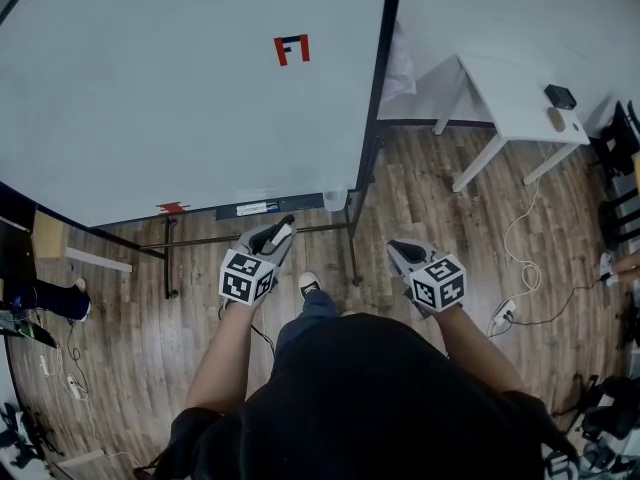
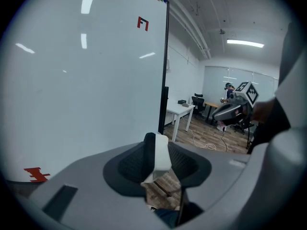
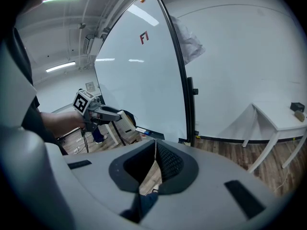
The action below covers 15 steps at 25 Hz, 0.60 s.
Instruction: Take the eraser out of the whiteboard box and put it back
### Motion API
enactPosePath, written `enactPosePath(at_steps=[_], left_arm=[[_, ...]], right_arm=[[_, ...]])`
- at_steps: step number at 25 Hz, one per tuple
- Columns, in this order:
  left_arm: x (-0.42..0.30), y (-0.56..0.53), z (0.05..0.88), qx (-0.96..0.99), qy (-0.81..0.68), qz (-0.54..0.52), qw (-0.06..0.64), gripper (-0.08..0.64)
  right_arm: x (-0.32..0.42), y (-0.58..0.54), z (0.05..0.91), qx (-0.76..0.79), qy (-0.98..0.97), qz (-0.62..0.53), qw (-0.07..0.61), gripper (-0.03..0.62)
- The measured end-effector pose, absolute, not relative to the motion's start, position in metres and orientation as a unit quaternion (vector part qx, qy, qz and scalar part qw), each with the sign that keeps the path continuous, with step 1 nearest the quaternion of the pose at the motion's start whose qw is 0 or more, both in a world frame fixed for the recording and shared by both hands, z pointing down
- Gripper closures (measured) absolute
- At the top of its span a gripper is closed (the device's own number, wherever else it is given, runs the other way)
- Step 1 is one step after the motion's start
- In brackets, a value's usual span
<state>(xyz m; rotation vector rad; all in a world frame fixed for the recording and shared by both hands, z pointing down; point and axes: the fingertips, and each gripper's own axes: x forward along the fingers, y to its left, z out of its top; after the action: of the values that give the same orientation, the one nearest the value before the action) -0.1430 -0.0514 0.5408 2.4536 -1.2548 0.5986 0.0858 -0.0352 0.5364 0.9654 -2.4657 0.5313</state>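
A white eraser with a dark felt side sits between the pads of my left gripper, which is shut on it. In the head view the left gripper hovers just below the whiteboard's bottom rail, with the eraser showing white at its tip. A small clear box hangs at the board's lower right corner, up and to the right of the eraser. My right gripper floats over the floor to the right, its jaws shut together on nothing.
A pen tray with a label runs along the board's bottom edge. The board's black stand legs reach down between the grippers. A white table stands at the right, and cables trail on the wood floor.
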Motion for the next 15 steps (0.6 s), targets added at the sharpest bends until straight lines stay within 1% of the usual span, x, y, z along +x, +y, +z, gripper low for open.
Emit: enactPosePath(at_steps=[15], left_arm=[[-0.133, -0.064, 0.538, 0.864, -0.429, 0.209, 0.157, 0.405]], right_arm=[[0.089, -0.037, 0.539, 0.354, -0.887, 0.197, 0.219, 0.591]])
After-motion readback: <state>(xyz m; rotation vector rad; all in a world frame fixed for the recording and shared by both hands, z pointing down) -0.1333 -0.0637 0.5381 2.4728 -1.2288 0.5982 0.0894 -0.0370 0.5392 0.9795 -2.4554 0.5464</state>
